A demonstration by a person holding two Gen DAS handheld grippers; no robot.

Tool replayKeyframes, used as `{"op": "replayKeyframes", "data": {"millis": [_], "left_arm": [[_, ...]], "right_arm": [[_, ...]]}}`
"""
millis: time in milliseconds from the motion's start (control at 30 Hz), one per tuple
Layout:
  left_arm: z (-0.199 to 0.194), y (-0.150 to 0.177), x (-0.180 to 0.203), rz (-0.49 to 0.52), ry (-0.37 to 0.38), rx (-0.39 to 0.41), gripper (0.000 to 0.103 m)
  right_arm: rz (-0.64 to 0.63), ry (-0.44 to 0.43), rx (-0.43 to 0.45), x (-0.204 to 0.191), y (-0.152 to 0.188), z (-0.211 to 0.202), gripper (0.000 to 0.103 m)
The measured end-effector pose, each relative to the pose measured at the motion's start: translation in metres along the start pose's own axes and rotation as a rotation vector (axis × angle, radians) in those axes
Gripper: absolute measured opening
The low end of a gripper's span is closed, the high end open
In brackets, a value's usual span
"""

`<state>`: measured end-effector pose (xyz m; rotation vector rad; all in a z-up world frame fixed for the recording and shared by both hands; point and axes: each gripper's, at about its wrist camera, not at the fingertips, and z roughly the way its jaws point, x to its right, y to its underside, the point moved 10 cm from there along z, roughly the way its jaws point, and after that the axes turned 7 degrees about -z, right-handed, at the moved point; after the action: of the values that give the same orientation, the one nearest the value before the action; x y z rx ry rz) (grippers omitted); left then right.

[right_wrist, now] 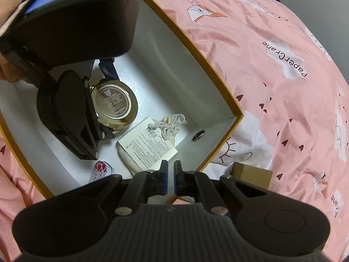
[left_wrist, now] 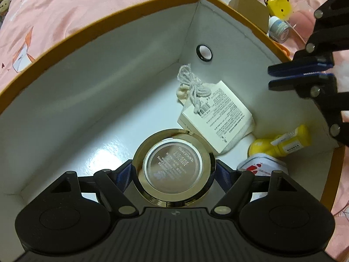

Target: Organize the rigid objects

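The left gripper (left_wrist: pixel 174 170) is clamped on a round gold compact (left_wrist: pixel 173 168), holding it low inside the orange-rimmed box (left_wrist: pixel 109 13), near the middle of the box floor and not visibly set down. The right gripper (right_wrist: pixel 170 174) hangs over the box's edge with its jaws together and nothing between them.

Already in the box, gathered toward one corner, lie a drawstring pouch with a printed label (left_wrist: pixel 218 113), a yellow bottle (left_wrist: pixel 281 140) and a tin with red hearts (left_wrist: pixel 261 166). Outside on the pink bedsheet (right_wrist: pixel 283 87), a small cardboard box (left_wrist: pixel 249 8), a small white jar (left_wrist: pixel 279 29) and a yellow toy (left_wrist: pixel 279 5) wait beside the box wall. So the job looks roughly half done: compact to release, then those three.
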<state>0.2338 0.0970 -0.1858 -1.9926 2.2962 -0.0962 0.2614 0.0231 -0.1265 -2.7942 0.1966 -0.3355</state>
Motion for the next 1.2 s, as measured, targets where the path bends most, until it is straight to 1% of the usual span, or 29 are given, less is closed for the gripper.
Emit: {"op": "replayKeyframes", "data": {"millis": [133,233,300,367,467,567,633,800,867,900,1000,1167,1200], "left_arm": [[-0.002,0.003,0.001,-0.001,0.02,0.0,0.092],[-0.012,0.0,0.002,-0.003,0.02,0.026,0.092],[-0.021,-0.003,0.003,0.003,0.009,0.047,0.092],[-0.032,-0.005,0.005,0.01,0.0,0.075,0.092],[-0.046,-0.008,0.012,0.021,0.007,0.113,0.091],[-0.061,-0.009,0.021,0.044,0.019,0.155,0.089],[-0.073,-0.01,0.028,0.071,0.032,0.196,0.089],[-0.097,-0.017,0.053,0.161,0.062,0.308,0.083],[-0.105,-0.02,0.062,0.195,0.076,0.346,0.081],[-0.108,-0.022,0.069,0.211,0.085,0.363,0.08],[-0.112,-0.028,0.085,0.251,0.117,0.4,0.08],[-0.105,-0.037,0.111,0.309,0.159,0.401,0.078],[-0.101,-0.04,0.116,0.325,0.166,0.401,0.076]], "right_arm": [[0.017,0.001,0.016,0.001,0.002,-0.004,0.001],[0.026,-0.001,0.021,0.001,0.003,-0.006,0.005],[0.027,0.0,0.022,0.0,0.003,-0.007,0.006],[0.026,0.003,0.023,-0.001,0.004,-0.009,0.006],[0.03,0.008,0.03,-0.002,0.005,-0.014,0.007],[0.042,0.017,0.045,-0.002,0.007,-0.021,0.012],[0.054,0.027,0.058,-0.001,0.008,-0.027,0.016],[0.128,0.048,0.097,0.009,0.021,-0.044,0.017],[0.182,0.064,0.116,0.016,0.03,-0.051,0.021],[0.213,0.071,0.127,0.02,0.036,-0.055,0.025],[0.342,0.084,0.163,0.036,0.06,-0.065,0.027],[0.66,0.099,0.197,0.06,0.124,-0.067,0.027],[0.719,0.1,0.204,0.062,0.137,-0.065,0.027]]}}
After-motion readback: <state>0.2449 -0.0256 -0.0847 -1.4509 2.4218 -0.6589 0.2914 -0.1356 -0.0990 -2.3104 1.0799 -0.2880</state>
